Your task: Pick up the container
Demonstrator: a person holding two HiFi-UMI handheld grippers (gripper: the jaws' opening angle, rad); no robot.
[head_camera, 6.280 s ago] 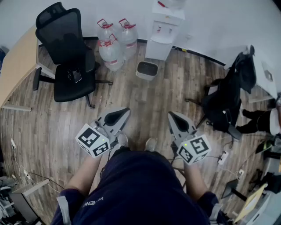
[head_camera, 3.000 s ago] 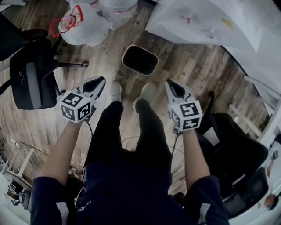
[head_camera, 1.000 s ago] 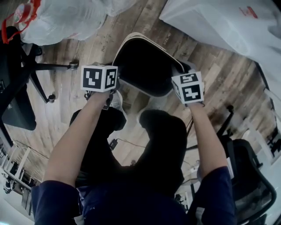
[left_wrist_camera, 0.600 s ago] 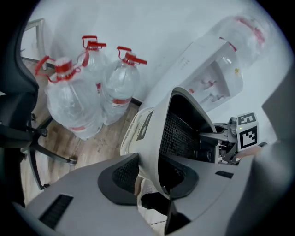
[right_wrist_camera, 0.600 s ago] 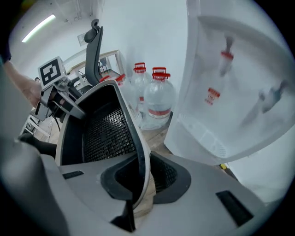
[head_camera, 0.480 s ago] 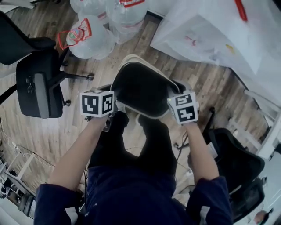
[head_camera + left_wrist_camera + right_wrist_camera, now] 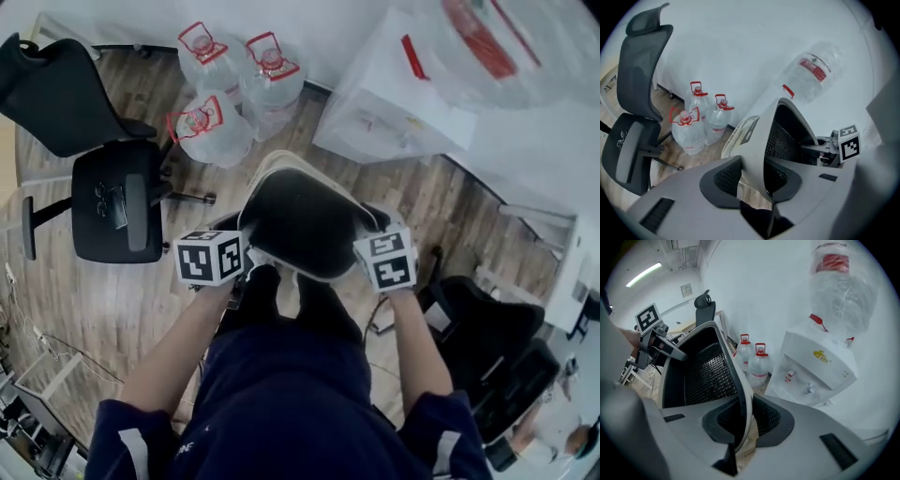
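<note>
The container — a waste bin with a pale rim and a black mesh lining — is held at the centre of the head view, raised above the wooden floor, its open mouth turned toward the camera. The left gripper is clamped on the bin's left wall: in the left gripper view the jaws are pressed against either side of the thin wall. The right gripper is closed in the same way on the opposite wall, one jaw inside and one outside. Three water bottles (red caps and handles) are seen at the upper left, beside a black office chair — a white water dispenser stands at the upper right.
</note>
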